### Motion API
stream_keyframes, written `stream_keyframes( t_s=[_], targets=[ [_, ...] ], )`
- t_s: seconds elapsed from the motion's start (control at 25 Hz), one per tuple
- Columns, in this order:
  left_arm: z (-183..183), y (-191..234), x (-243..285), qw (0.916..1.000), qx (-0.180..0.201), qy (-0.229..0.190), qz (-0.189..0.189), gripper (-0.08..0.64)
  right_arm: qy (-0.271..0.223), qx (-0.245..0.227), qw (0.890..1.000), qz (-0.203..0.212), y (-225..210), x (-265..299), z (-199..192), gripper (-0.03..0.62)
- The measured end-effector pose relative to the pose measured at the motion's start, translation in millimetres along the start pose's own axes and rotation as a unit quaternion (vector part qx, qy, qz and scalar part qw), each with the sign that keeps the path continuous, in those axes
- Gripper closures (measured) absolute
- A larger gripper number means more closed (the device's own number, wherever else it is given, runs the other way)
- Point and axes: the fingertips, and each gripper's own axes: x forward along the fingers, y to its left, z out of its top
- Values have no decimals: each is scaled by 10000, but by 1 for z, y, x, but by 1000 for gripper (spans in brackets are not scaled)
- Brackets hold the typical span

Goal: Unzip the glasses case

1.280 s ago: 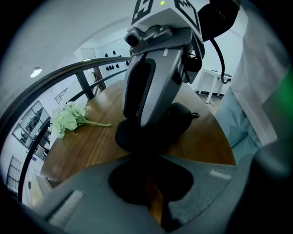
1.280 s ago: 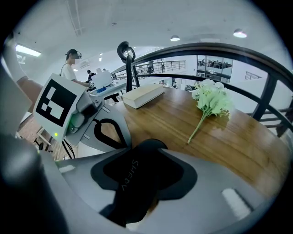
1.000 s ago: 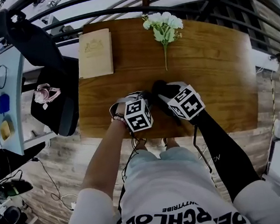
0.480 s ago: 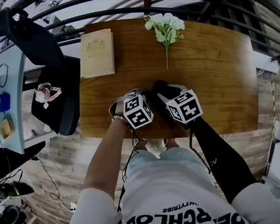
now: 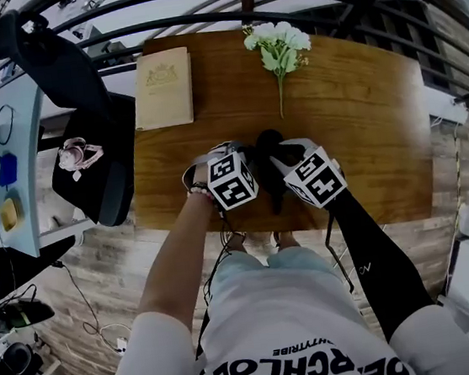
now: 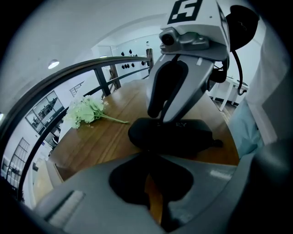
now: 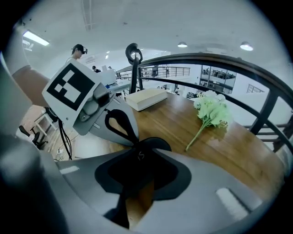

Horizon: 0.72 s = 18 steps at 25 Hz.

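1. Case position. The case [image 6: 192,135] is black and zipped shut. It lies flat on the table [image 5: 362,124], near the front edge and about midway along it. The two grippers stand on either side of it.

2. Left gripper. The left gripper [image 6: 147,153] points steeply down at the case from the person's left. Its jaws are fully together, and their tips meet at the near edge of the case. Whether a zipper pull is pinched between the tips cannot be told, because the black pads and the black case merge there.

3. Right gripper. The right gripper [image 7: 139,157] points steeply down from the person's right. Its jaws have just been closing and now stand partly apart, with one end of the case between them. The pads press on the case and clamp it against the table. In the left gripper view, the fingers of this gripper come down on top of the case.

4. Surroundings. A cream book [image 5: 163,87] lies at the far left corner of the table. A bunch of white flowers [image 5: 276,46] lies at the far edge, with the stem pointing toward the case. Both are well apart from the case. A black chair [image 5: 87,158] stands left of the table.
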Motion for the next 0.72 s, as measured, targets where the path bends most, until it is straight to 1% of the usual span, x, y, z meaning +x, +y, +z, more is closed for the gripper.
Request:
stream_keyframes(
  t_s=[0.12, 0.24, 0.4, 0.72],
  targets=[
    [-2, 15, 3, 9997, 28, 140, 185, 448, -6, 14, 10000, 31, 2, 4, 3, 471],
    [-8, 18, 7, 9989, 51, 331, 324, 448, -19, 116, 9999, 70, 5, 10, 6, 467],
    [-11, 12, 5, 9992, -179, 217, 301, 448, 61, 187, 9998, 73, 6, 14, 6, 466],
    [-14, 2, 0, 9990, -290, 184, 283, 448, 187, 218, 9994, 168, 6, 14, 6, 467]
  ],
)
